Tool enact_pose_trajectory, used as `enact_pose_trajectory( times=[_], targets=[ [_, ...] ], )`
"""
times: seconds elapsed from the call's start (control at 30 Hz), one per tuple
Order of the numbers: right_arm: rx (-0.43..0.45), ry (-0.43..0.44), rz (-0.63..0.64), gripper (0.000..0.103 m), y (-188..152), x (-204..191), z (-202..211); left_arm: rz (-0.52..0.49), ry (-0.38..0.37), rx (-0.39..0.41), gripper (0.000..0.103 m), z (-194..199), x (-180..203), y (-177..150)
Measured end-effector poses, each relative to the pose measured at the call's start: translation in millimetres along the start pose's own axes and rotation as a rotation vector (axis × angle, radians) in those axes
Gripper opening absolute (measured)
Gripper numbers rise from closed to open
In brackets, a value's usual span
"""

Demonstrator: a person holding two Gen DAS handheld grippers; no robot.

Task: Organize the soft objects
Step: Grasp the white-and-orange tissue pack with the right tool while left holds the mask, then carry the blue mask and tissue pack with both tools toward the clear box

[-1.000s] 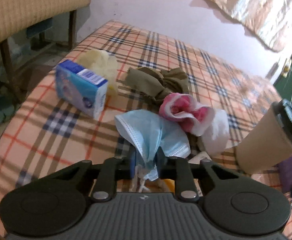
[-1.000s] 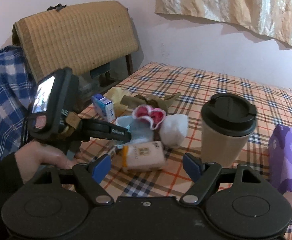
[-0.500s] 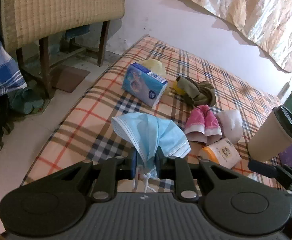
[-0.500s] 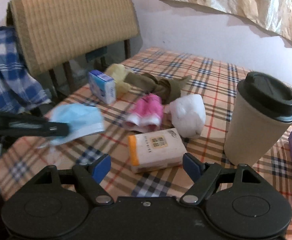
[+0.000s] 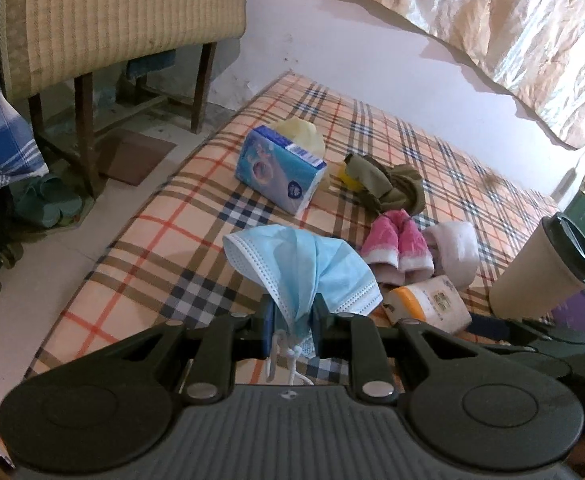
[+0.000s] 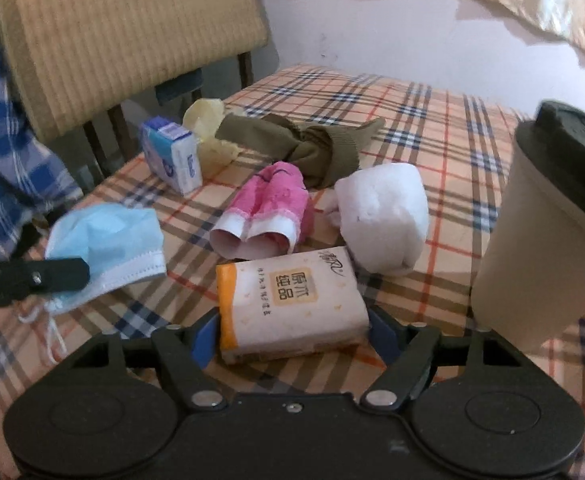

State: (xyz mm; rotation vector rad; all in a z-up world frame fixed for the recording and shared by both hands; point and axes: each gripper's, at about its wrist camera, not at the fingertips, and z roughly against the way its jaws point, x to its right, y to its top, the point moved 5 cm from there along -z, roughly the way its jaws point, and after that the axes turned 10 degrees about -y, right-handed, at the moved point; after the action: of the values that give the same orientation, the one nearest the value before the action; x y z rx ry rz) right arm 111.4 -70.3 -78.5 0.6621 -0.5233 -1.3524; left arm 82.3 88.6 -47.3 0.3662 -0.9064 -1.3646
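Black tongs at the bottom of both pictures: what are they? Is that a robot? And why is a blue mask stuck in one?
It is not a robot. A person holds a pair of tongs in each hand, and a small camera on each pair looks forward along its fingers. One picture looks out from the left tongs, the other from the right tongs. The left tongs are shut on a blue face mask and hold it above the checked cloth. The right tongs are open and have just been closing around an orange tissue pack that lies between them. Also on the cloth are pink socks, an olive cloth, a white roll, a blue tissue pack and a lidded cup.
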Motion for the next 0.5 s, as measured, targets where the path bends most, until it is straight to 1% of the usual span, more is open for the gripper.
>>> enact_pose_trajectory(
  times=[0.07,0.17,0.27,0.37,0.5],
  targets=[
    [0.002,0.002,-0.007,0.089,1,-1,9,0.000,0.011,0.012,0.021,2,3,2],
    [0.052,-0.014,0.020,0.089,7,-4,32,-0.009,0.021,0.026,0.021,6,10,7],
    [0.102,-0.016,0.019,0.089,18,-3,57,-0.021,0.026,0.041,0.020,11,18,13],
    [0.142,-0.020,-0.001,0.089,32,3,78,-0.035,0.025,0.060,0.020,16,28,21],
    [0.170,-0.027,-0.026,0.089,44,15,101,-0.053,0.020,0.083,0.020,22,41,31]
  ],
)
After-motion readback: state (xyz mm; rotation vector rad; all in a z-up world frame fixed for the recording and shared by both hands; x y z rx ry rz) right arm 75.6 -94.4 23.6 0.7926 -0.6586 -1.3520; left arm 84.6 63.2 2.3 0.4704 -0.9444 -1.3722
